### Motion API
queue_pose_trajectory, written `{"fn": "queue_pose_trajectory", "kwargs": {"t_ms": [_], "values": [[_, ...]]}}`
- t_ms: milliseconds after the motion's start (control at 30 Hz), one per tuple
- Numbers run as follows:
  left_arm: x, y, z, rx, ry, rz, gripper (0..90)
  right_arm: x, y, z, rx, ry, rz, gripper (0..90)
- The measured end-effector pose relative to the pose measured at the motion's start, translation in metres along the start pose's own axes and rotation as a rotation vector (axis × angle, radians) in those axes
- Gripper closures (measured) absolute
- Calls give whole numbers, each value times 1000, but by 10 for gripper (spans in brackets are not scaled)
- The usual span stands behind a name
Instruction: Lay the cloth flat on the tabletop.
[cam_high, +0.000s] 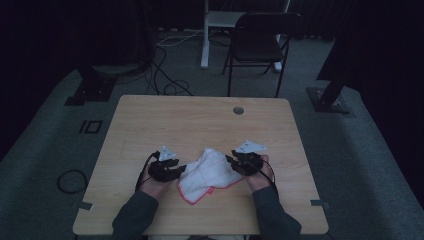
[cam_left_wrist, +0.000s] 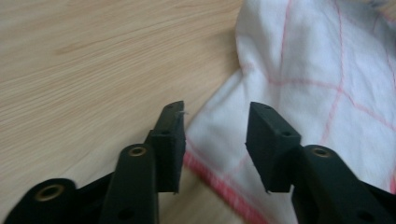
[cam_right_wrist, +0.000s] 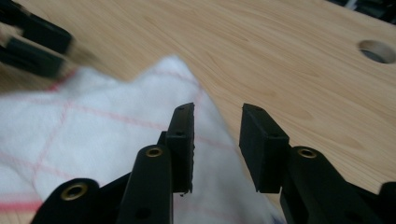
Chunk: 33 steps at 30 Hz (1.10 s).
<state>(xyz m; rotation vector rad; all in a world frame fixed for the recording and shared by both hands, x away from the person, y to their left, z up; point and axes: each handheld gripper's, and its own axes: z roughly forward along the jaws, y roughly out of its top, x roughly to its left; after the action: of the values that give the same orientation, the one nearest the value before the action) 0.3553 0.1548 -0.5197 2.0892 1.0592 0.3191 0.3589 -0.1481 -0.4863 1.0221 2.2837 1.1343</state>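
Cloth (cam_high: 209, 172), white with red lines, is flanked near the table's (cam_high: 150, 120) front edge by left gripper (cam_high: 176, 170) and right gripper (cam_high: 231, 161), both parted, nothing gripped.

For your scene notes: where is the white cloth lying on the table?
In the high view the cloth lies near the table's front edge, between the left gripper and right gripper.
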Motion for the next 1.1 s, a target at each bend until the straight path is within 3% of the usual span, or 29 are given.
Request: {"fn": "queue_pose_trajectory", "kwargs": {"t_ms": [167,400,533,700,800,833,933,1100], "values": [[6,3,11,17,-32,-20,520,5,16,20,3,30,19,630],[11,-1,19,57,-29,-47,519,13,37,44,28,37,11,607],[11,0,19,59,-30,-51,529,12,44,59,50,45,35,599],[9,2,20,81,-21,-43,638,12,49,75,89,80,71,588],[9,4,20,92,-24,-41,758,13,51,80,112,98,85,581],[6,5,17,74,-6,-7,817,14,50,83,135,119,106,630],[3,10,11,58,7,7,871,18,48,83,153,113,86,798],[0,19,-2,8,28,1,878,18,50,71,116,104,67,848]]}}
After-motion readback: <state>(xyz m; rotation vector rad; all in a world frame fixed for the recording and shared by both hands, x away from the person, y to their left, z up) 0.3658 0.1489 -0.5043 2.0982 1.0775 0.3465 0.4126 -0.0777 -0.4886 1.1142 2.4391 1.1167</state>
